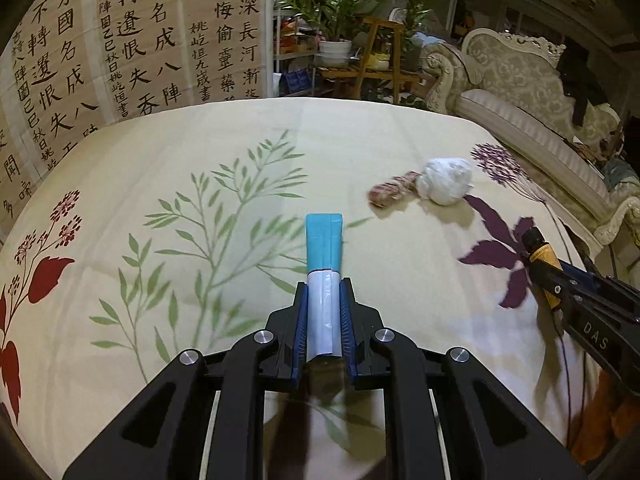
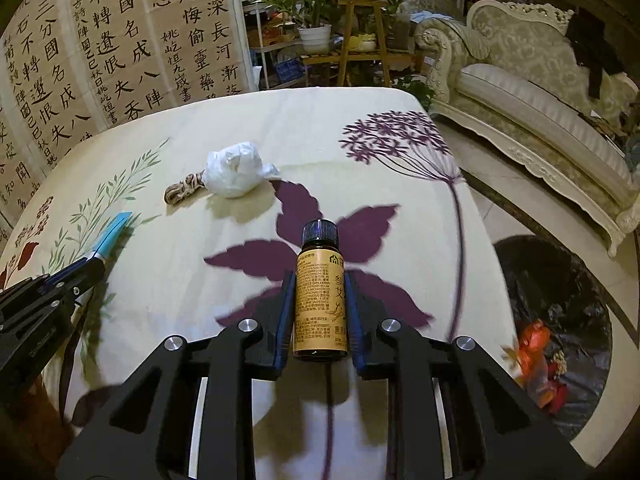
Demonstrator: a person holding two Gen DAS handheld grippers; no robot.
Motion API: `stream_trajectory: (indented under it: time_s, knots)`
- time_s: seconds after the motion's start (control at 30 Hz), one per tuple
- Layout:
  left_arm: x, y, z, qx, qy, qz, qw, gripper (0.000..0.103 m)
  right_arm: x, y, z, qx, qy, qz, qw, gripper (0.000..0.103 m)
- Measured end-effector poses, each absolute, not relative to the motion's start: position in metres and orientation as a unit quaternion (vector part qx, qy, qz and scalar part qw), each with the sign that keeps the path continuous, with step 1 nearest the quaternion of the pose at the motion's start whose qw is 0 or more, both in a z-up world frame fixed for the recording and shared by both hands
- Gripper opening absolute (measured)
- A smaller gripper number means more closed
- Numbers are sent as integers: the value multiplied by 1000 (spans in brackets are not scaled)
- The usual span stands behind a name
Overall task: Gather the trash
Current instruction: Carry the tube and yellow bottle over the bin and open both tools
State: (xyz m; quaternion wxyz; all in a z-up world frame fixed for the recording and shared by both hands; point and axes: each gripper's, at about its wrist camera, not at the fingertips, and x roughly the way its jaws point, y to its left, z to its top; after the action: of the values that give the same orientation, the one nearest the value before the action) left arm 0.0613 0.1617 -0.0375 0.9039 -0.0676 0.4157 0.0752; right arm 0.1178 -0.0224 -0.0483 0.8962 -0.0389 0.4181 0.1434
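Jaws on my left gripper (image 1: 324, 312) clamp a teal-and-white sachet (image 1: 324, 252), those on my right gripper (image 2: 320, 304) clamp a small amber bottle (image 2: 320, 292), both above the surface (image 2: 240, 128); I judge both need carrying to the black-lined bin (image 2: 560, 320) before the tissue wad (image 2: 236, 174).

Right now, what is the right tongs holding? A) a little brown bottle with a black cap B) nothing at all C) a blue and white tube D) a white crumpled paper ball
A. The right tongs are shut on the little brown bottle, its black cap pointing away from the camera; the paper ball lies on the table, and the blue and white tube is in the left tongs.
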Motion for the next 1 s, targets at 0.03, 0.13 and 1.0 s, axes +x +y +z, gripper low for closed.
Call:
stream_trajectory:
  time_s: [0.03,0.13,1.0]
  knots:
    - [60,157,-37,-66,415,72,905,17,115,-25,-48,-38,417,141,897,23]
    - [55,144,-35,-64,412,62,907,17,104,-37,-46,-33,411,130,902,23]
    - [44,-13,-22,4,392,-76,917,17,57,-188,-43,36,388,-9,921,23]
